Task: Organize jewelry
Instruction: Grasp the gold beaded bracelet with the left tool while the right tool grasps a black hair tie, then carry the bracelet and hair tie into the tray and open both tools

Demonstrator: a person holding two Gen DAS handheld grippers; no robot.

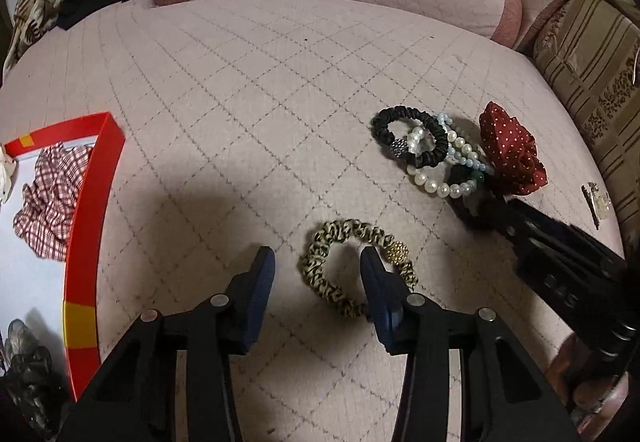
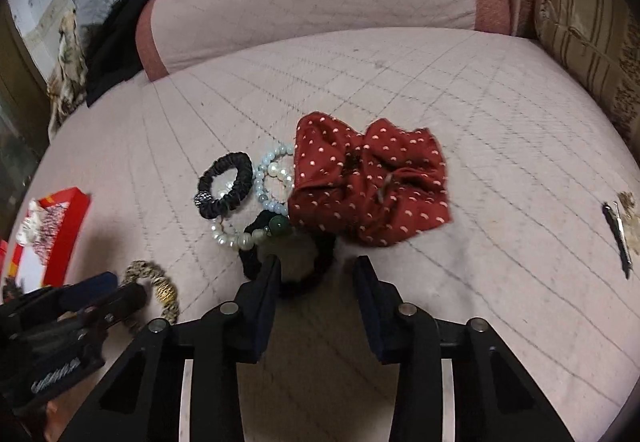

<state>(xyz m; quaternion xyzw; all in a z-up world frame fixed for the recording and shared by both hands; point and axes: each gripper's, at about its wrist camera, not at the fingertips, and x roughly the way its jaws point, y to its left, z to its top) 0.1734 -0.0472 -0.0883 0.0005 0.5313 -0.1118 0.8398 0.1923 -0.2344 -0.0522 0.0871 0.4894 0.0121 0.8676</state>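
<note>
The left claw [image 1: 316, 262] stands wide open, empty, its right finger inside the leopard-print fabric hair tie [image 1: 352, 266] on the pink quilted bed [image 1: 240, 82]. Right of that tie, the right claw [image 2: 316, 270] gapes empty beside the dark-red dotted scrunchie [image 2: 368, 182].

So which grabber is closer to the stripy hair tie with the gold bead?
Left. The left gripper hangs open right over the stripy hair tie, one finger inside its loop. The right gripper is off by the red scrunchie.
</note>
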